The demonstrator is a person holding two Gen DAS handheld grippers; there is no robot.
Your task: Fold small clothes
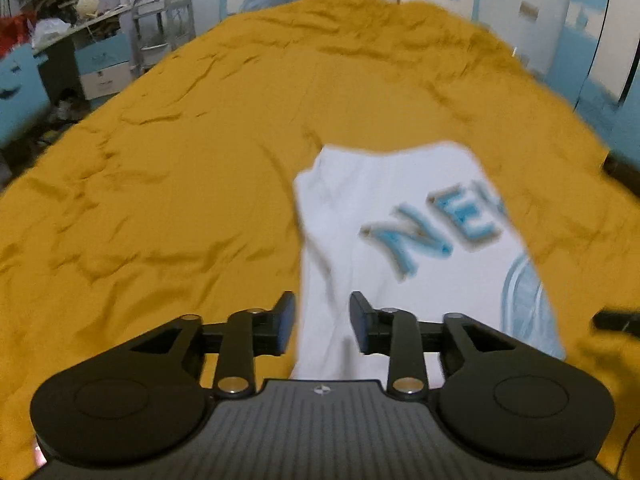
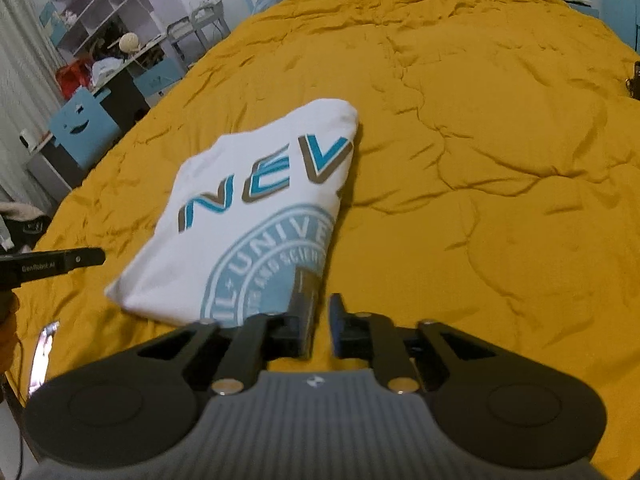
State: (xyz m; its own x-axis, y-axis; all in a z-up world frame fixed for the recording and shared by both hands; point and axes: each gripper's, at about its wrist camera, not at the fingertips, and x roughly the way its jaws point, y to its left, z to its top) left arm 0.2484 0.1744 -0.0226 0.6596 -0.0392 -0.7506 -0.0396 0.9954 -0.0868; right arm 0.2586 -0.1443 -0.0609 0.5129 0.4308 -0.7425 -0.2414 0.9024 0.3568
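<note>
So the folded white t-shirt (image 2: pixel 248 216) sits flat on the bed's mustard-yellow duvet (image 2: pixel 480 140), printed side up with blue lettering and a round pale-blue seal showing. There's loads of bare duvet past it and off to the right in the right wrist view, all rumpled but open. The bed's left edge is the tight side: a blue and white desk (image 2: pixel 100 120) and shelves (image 2: pixel 92 4) full of clutter stand just past it. A phone (image 2: pixel 42 354) lies on the duvet near the shirt's near left corner.

The right claw (image 2: pixel 320 324) hangs over the shirt's near right corner, its jaws only a narrow gap apart with nothing pinched in them; the shirt's right edge runs just ahead of the left finger, duvet showing through the gap.

The left claw (image 1: pixel 322 320) has its jaws a fair bit wider and also holds nothing. In its own view the shirt (image 1: pixel 400 240) is blurry, and its left edge runs down just inside the left finger, with white cloth filling the gap behind the tips. I can't tell if the fingers touch the cloth. The tip of the left claw also pokes into the right wrist view at the far left, beside the shirt.
</note>
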